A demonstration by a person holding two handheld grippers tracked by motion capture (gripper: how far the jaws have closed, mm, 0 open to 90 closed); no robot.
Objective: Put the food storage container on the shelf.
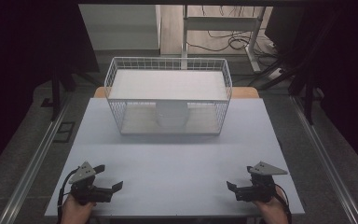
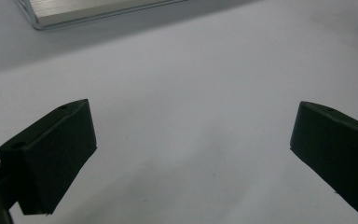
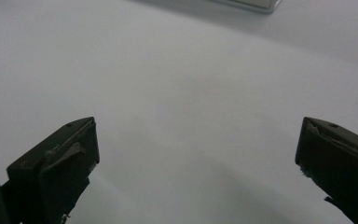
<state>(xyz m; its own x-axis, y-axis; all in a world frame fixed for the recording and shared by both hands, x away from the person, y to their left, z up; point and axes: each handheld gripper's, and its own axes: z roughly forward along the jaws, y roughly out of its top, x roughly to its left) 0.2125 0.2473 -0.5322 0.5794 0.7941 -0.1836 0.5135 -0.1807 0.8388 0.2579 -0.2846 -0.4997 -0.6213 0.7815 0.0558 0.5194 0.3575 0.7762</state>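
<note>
High view, surface: 1 pale surface (image 1: 177,163), bare in its near half.
High view, basket: 1 white wire basket (image 1: 168,95) stands at the far middle of the surface, upright, with a flat white board laid across its top.
High view, cylinder: 1 white cylinder (image 1: 171,115) sits inside the basket, under the board, near the front wall; what it is, I cannot tell.
High view, tools: 2 in all. The left tool (image 1: 109,177) rests at the near left corner, the right tool (image 1: 233,179) at the near right, each held by a hand at the bottom edge, both well apart from the basket and from each other.
Left gripper view, tool: left tool (image 2: 191,154) released, its 2 black jaws spread wide with nothing between them; a metal edge (image 2: 88,11) runs across the top of this view.
Right gripper view, tool: right tool (image 3: 196,163) likewise released, 2 jaws wide apart over bare surface, empty.
Step in hand: by my reading, the start; nothing is grasped and both tools wait at the near edge.
Next move: probably a reach forward to the basket, either to lift the board or to get at the cylinder beneath it; the wire walls and board look likely to block a straight approach.
</note>
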